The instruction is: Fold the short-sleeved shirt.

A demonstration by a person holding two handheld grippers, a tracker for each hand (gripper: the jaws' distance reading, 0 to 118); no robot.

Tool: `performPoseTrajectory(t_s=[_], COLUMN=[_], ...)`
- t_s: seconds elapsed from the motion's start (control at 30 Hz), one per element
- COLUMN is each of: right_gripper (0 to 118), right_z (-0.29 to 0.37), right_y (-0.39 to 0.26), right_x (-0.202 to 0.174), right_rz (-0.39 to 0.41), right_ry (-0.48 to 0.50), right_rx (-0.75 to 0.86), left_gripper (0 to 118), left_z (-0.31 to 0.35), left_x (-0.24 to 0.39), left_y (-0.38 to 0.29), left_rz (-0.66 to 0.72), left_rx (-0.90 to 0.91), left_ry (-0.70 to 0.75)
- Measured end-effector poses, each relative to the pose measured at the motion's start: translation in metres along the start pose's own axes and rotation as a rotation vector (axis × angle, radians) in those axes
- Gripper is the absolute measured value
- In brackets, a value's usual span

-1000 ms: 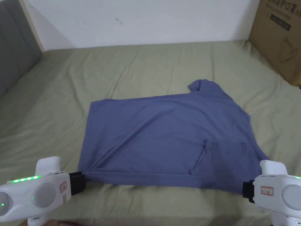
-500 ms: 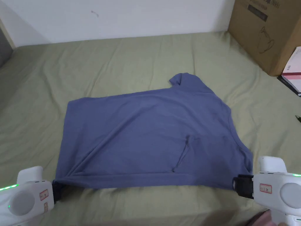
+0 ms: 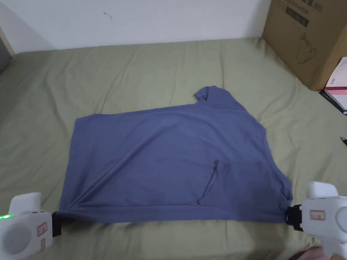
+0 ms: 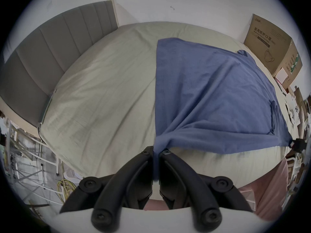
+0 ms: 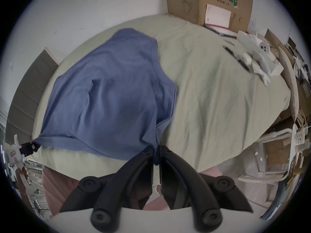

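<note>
Lying spread on the wrinkled olive-green bed sheet [image 3: 162, 67], the blue short-sleeved cotton shirt [image 3: 169, 159] sits roughly mid-bed, pulled taut along its near edge between both tools. Left white handheld gripper w/ black jaws [image 3: 56, 223] is at the shirt's near-left corner; in the left gripper view its jaws are pinched together w/ blue fabric [image 4: 218, 93] caught between them [image 4: 156, 152]. Right white gripper [image 3: 291, 216] has the near-right corner; in the right gripper view its jaws are likewise clamped on a bunched bit of cloth [image 5: 155, 148]. One sleeve [image 3: 210, 93] pokes out at the far edge, partly curled. A diagonal crease runs from the left corner up across the body. Brown cardboard box [image 3: 305, 37] stands at the far-right of the bed, against the white wall [image 3: 152, 20]. Grey padded headboard [image 4: 42, 51] sits on the left.
</note>
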State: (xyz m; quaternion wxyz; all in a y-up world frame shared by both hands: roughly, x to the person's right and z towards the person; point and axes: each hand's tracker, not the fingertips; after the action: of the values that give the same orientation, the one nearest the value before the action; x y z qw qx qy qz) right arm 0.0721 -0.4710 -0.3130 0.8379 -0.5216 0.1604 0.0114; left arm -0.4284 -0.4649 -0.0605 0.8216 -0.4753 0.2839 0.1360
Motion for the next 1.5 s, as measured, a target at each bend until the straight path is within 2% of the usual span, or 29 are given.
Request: performPoseTrajectory(t_s=[0.13,0.23,0.37,0.4,0.5,0.53,0.57,0.6,0.63,0.67,0.73,0.8,0.83,0.87,0.9,0.93,0.97,1.0,1.07,1.13,1.17,1.2,1.23,1.27,1.33,1.43,1.5], right_gripper=[6,6,6,6,6,7,10,22,51,66,65,64,57,47,37,18,3,2,0,0,0,0,0,0,0,0,0], right_z=[0.015,0.007,-0.017,-0.028,-0.059,-0.068,-0.073,-0.077,-0.077,-0.074,-0.059,-0.041,-0.032,-0.025,-0.017,-0.012,-0.01,-0.007,-0.008,-0.018,-0.021,-0.023,-0.029,-0.029,-0.028,-0.028,-0.028], right_y=[0.036,0.072,0.121,0.132,0.154,0.156,0.157,0.157,0.154,0.15,0.142,0.131,0.123,0.117,0.108,0.098,0.09,0.079,0.064,0.053,0.049,0.043,0.042,0.039,0.033,0.028,0.027], right_x=[-0.002,-0.008,-0.017,-0.021,-0.032,-0.037,-0.04,-0.046,-0.05,-0.053,-0.056,-0.061,-0.065,-0.072,-0.081,-0.089,-0.093,-0.098,-0.098,-0.094,-0.092,-0.088,-0.077,-0.072,-0.06,-0.044,-0.035], right_rz=[-0.035,-0.043,-0.069,-0.067,-0.07,-0.067,-0.044,-0.001,0.027,0.034,0.015,0.011,0.026,0.04,0.081,0.138,0.17,0.167,0.15,0.12,0.116,0.097,0.076,0.057,0.011,-0.017,-0.035], right_ry=[0.055,0.043,0.039,0.031,0.011,0.001,-0.033,-0.073,-0.098,-0.082,-0.037,0.007,0.0,-0.014,-0.05,-0.076,-0.08,-0.07,0.015,-0.004,-0.005,-0.008,-0.001,0.01,0.022,0.007,-0.007], right_rx=[0.058,0.089,0.092,0.091,0.06,0.052,0.033,0.017,0.018,0.03,0.057,0.092,0.116,0.128,0.14,0.157,0.171,0.161,0.137,0.086,0.076,0.07,0.061,0.052,0.047,0.049,0.046], left_gripper=[5,5,5,5,7,16,36,62,92,104,104,104,95,73,38,2,3,2,0,1,5,20,46,60,79,78,75], left_z=[0.016,0.014,-0.013,-0.024,-0.051,-0.059,-0.063,-0.065,-0.065,-0.062,-0.047,-0.033,-0.025,-0.018,-0.02,-0.017,-0.017,-0.015,-0.015,-0.02,-0.024,-0.03,-0.036,-0.043,-0.066,-0.095,-0.102], left_x=[-0.002,0.001,0.01,0.013,0.023,0.026,0.025,0.022,0.018,0.015,0.01,0.008,0.009,0.01,0.008,0.01,0.013,0.016,0.018,0.017,0.016,0.016,0.015,0.013,0.012,0.017,0.02], left_y=[0.028,0.057,0.1,0.111,0.129,0.132,0.133,0.135,0.133,0.13,0.121,0.11,0.101,0.095,0.087,0.078,0.071,0.062,0.051,0.051,0.054,0.059,0.064,0.067,0.075,0.072,0.065], left_rz=[-0.016,-0.013,-0.048,-0.081,-0.143,-0.146,-0.132,-0.12,-0.07,-0.033,0.004,0.002,0.008,0.016,0.026,0.028,0.034,0.048,0.074,0.089,0.097,0.107,0.111,0.118,0.12,0.119,0.119], left_rx=[0.044,0.073,0.066,0.012,0.005,0.003,-0.011,-0.032,-0.041,-0.035,-0.003,0.004,0.016,0.031,0.039,0.033,0.027,0.024,0.034,0.04,0.044,0.041,0.036,0.039,0.001,-0.087,-0.063], left_ry=[0.012,0.016,0.036,0.057,0.063,0.078,0.107,0.122,0.099,0.07,0.016,0.024,0.023,0.005,-0.011,-0.01,-0.012,-0.03,-0.075,-0.077,-0.077,-0.068,-0.069,-0.068,-0.062,-0.07,-0.053])
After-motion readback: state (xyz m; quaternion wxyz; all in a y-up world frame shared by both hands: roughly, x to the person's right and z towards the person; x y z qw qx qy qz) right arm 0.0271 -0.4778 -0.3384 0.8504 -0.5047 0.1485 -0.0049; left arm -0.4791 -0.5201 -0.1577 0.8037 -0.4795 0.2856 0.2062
